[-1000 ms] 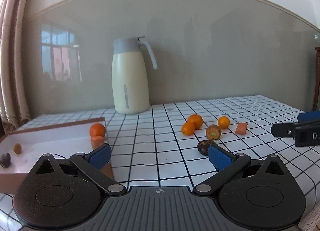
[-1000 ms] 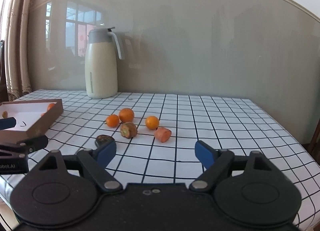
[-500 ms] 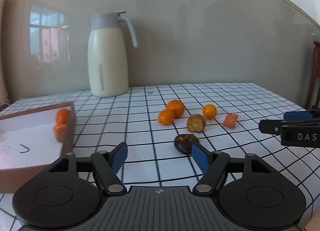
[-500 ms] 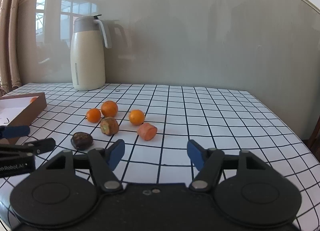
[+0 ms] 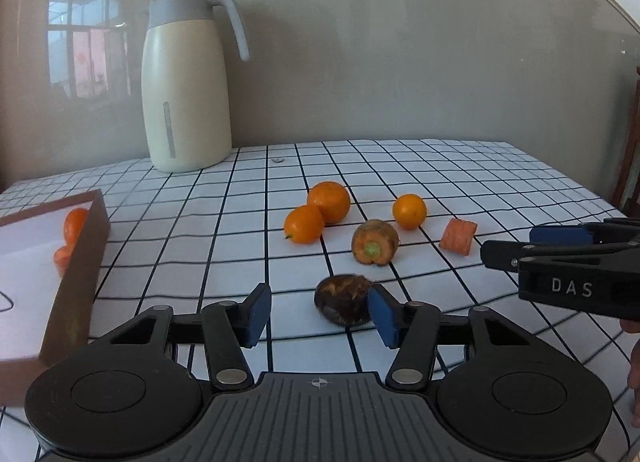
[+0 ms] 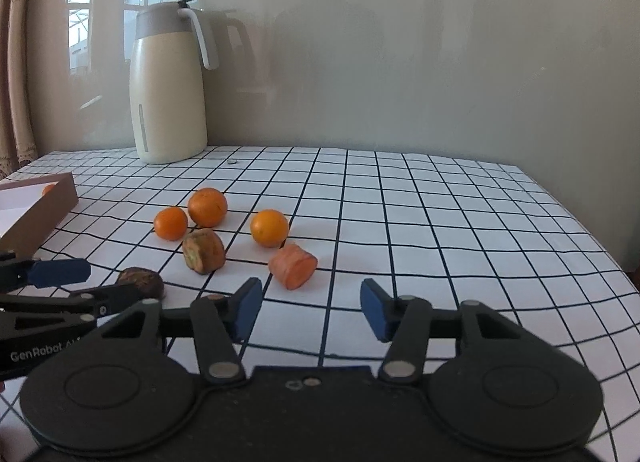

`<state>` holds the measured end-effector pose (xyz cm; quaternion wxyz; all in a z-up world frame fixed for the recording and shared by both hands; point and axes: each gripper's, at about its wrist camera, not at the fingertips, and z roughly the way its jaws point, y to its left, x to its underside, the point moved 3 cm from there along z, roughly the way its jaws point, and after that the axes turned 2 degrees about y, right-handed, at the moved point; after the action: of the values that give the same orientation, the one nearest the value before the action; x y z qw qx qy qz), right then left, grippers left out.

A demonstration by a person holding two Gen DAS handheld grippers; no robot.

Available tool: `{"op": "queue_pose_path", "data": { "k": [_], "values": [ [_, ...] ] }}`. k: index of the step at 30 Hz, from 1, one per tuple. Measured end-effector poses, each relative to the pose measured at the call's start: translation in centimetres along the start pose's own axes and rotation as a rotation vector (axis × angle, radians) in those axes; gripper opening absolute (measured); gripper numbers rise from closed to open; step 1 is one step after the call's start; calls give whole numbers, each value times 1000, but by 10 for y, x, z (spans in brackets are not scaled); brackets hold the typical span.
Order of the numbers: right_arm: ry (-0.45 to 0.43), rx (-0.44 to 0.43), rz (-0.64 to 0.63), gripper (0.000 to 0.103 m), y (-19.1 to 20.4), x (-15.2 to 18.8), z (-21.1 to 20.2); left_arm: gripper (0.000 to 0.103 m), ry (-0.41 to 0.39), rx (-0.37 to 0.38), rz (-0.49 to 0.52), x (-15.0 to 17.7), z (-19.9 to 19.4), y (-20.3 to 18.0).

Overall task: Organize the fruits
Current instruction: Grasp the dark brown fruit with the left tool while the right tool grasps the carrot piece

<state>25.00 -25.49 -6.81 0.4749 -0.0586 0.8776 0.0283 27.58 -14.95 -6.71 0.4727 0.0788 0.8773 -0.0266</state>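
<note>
Down low over the checked desk (image 5: pixel 460 182), left claw (image 5: pixel 318 316) part-way narrowed, jaws just been closing, dark brown fruit (image 5: pixel 344 299) between the pads, touching the right pad, clear of the left. Right claw (image 6: pixel 310 310) likewise part-way narrowed, just been closing, nothing between its pads, carrot chunk (image 6: pixel 293 265) just beyond. Three oranges (image 5: pixel 329 202) and a carrot top (image 5: pixel 375 242) grouped mid-desk. Brown box (image 5: pixel 80 266) at left, orange pieces inside.
</note>
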Motion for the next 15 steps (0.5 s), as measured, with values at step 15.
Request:
{"op": "queue_pose_path", "data": {
  "k": [15],
  "values": [
    [74, -18, -9, 39, 7, -15, 40, 49, 65, 50, -30, -13, 30, 0]
  ]
}}
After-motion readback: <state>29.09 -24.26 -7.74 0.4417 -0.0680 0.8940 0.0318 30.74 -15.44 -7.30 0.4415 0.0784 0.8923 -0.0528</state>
